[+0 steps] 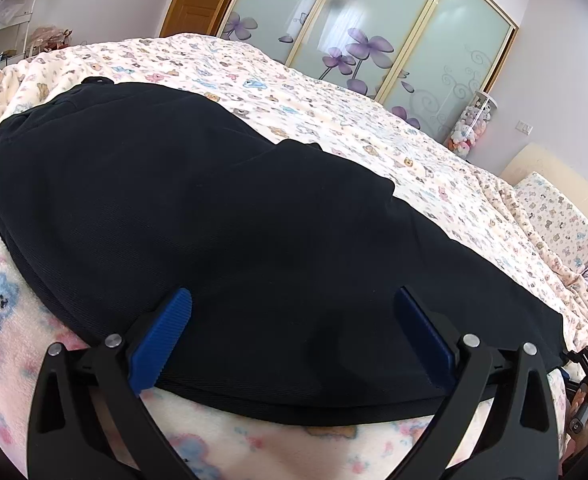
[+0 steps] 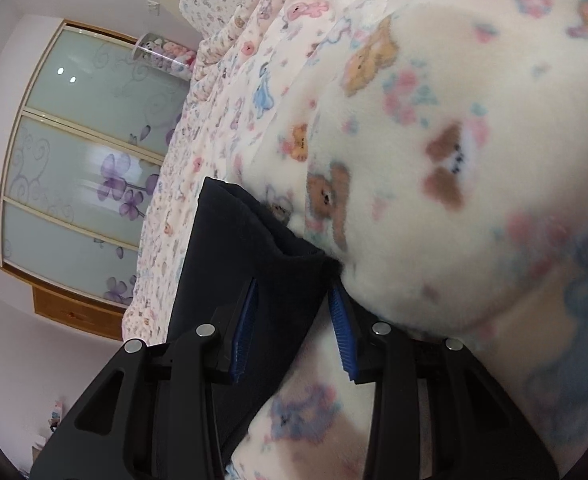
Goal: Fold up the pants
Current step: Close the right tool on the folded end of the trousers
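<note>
Black pants (image 1: 214,208) lie spread across the bed, waistband at the far left. My left gripper (image 1: 292,300) is open, its blue pads wide apart over the near edge of the pants. In the right wrist view, the pant-leg hem (image 2: 246,248) lies between the fingers of my right gripper (image 2: 294,288). Its jaws stand apart on either side of the cloth, with a gap showing at the blue pads (image 2: 342,328). The right gripper also shows in the left wrist view (image 1: 586,368) at the far right end of the pants.
The bed is covered by a cream fleece blanket with a bear print (image 1: 334,92), (image 2: 454,120). A pillow (image 1: 558,220) lies at the right. Sliding wardrobe doors with purple flowers (image 1: 374,28) stand behind the bed.
</note>
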Available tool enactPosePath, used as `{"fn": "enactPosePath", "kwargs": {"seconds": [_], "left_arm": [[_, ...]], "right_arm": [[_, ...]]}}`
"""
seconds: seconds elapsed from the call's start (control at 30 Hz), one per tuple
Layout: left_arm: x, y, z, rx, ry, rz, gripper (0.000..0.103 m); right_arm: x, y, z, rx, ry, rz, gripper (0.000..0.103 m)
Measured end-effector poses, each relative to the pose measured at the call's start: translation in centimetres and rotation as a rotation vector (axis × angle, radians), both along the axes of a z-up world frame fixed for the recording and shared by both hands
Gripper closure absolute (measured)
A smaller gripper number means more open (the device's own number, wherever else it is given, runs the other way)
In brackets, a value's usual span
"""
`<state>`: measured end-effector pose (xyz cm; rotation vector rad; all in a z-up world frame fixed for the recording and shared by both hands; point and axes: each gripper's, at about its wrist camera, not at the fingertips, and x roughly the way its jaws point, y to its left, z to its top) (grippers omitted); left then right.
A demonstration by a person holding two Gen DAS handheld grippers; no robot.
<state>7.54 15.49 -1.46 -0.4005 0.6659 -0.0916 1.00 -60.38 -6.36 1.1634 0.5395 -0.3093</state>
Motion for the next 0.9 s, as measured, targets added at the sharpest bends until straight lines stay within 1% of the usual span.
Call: {"fn": "enactPosePath", "kwargs": {"seconds": [0.1, 0.13, 0.23, 0.33, 0.47, 0.5, 0.57, 0.67, 0.7, 0.73, 0.77, 0.83, 0.9], "left_arm": [[0.0, 0.0, 0.0, -0.001, -0.001, -0.001, 0.002], [0.0, -0.1, 0.0, -0.001, 0.000, 0.000, 0.002], [-0.1, -0.1, 0.0, -0.006, -0.002, 0.000, 0.002], [0.0, -0.3, 0.0, 0.003, 0.001, 0.001, 0.002], [-0.1, -0.4, 0.1, 0.000, -0.002, 0.000, 0.002], [0.0, -0.2, 0.0, 0.000, -0.001, -0.001, 0.002], [0.1, -0.2, 0.0, 0.002, 0.000, 0.000, 0.002], [0.1, -0.1, 0.0, -0.004, -0.002, -0.001, 0.002], [0.1, -0.1, 0.0, -0.005, -0.002, -0.001, 0.002], [0.1, 0.0, 0.0, -0.006, -0.002, -0.002, 0.002], [0.1, 0.0, 0.0, -0.006, -0.002, -0.001, 0.002], [0.1, 0.0, 0.0, -0.005, -0.002, -0.001, 0.002], [0.1, 0.1, 0.0, -0.007, -0.003, -0.002, 0.002]], "right_arm": [[0.0, -0.1, -0.3, 0.003, 0.006, -0.005, 0.065], [-0.4, 0.1, -0.1, 0.012, 0.019, -0.018, 0.065], [-1.7, 1.4, 0.4, 0.032, 0.019, -0.025, 0.064], [-1.1, 1.2, 0.3, 0.023, 0.045, -0.033, 0.064], [-0.3, 0.1, -0.5, 0.037, -0.030, -0.032, 0.064], [-0.3, -0.2, -0.6, 0.040, -0.062, -0.026, 0.064], [-0.5, -0.2, -0.5, 0.040, -0.101, -0.019, 0.064], [-1.3, -0.1, 0.2, 0.040, -0.186, -0.013, 0.065], [-1.4, -0.1, 0.3, 0.035, -0.191, -0.012, 0.065], [-1.3, 0.0, 0.3, 0.025, -0.169, -0.011, 0.065], [-1.0, 0.1, 0.2, 0.014, -0.121, -0.007, 0.066], [-0.3, 0.3, -0.1, 0.000, -0.066, 0.000, 0.065], [0.0, 0.6, 0.1, -0.027, -0.052, -0.006, 0.064]]}}
